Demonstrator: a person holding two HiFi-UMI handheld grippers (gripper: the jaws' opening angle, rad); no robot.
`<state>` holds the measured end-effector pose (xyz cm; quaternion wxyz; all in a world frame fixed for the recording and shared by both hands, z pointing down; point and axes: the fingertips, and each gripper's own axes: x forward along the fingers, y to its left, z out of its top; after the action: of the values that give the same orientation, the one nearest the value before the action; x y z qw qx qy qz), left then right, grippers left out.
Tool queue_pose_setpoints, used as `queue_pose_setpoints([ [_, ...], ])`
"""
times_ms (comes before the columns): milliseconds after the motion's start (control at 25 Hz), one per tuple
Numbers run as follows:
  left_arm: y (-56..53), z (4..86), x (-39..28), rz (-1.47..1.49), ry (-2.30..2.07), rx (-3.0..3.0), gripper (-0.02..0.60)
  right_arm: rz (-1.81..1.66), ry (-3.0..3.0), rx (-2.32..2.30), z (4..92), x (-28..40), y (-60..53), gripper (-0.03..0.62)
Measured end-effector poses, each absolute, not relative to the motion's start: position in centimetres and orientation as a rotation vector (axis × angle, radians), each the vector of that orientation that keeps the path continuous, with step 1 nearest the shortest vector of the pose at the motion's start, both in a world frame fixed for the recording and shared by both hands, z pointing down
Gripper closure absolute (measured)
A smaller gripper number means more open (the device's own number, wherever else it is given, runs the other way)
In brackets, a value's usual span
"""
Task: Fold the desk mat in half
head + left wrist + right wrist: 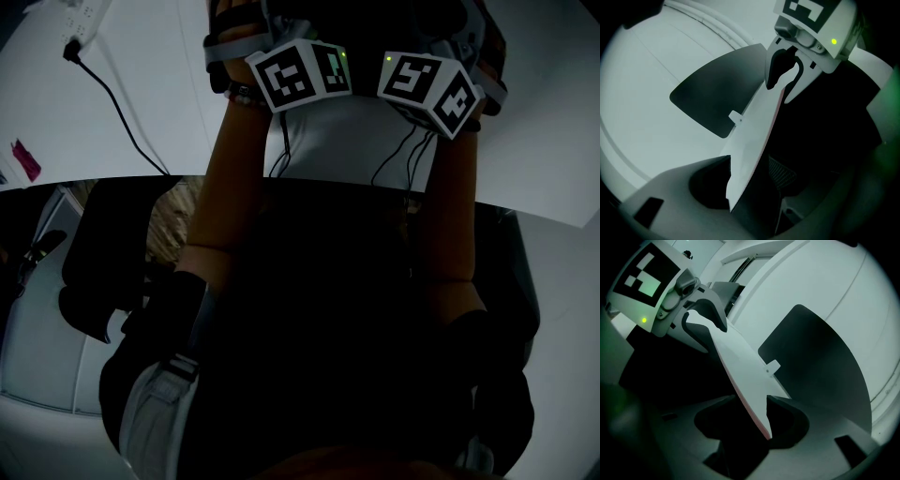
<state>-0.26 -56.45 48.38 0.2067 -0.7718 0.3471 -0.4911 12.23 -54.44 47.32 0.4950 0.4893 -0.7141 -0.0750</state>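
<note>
The desk mat (754, 140) is a thin white sheet with a reddish underside. It stands on edge above the white table (651, 103) and stretches from one gripper to the other. In the left gripper view its near corner lies between the wide-apart jaws of my left gripper (740, 201), with a gap on both sides. Its far corner sits in the jaws of my right gripper (785, 77). The right gripper view mirrors this: the mat (740, 366) ends inside my open right gripper (757, 430), and the left gripper (701, 322) is at the far end.
The mat casts a dark shadow (811, 362) on the table. A small white tab (735, 117) sticks out from the mat's edge. In the head view both marker cubes (300, 75) are close together above the person's dark clothing, with a power strip (84, 19) and cable at top left.
</note>
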Motion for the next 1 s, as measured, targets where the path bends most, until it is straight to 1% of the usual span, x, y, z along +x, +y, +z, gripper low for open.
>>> queue_pose_setpoints([
  [400, -57.4, 47.8, -0.8, -1.369, 1.018, -2.124, 0.328, -0.134, -1.683, 1.235, 46.8, 15.1, -54.1, 0.382],
  [760, -57.3, 47.6, -0.6, -1.366, 0.985, -2.119, 0.331, 0.084, -1.458, 1.254, 48.2, 25.6, -50.6, 0.382],
  [1000, -57.2, 47.6, -0.4, -1.372, 0.97, -2.107, 0.33, 0.147, -1.389, 1.268, 49.2, 27.9, -49.3, 0.381],
])
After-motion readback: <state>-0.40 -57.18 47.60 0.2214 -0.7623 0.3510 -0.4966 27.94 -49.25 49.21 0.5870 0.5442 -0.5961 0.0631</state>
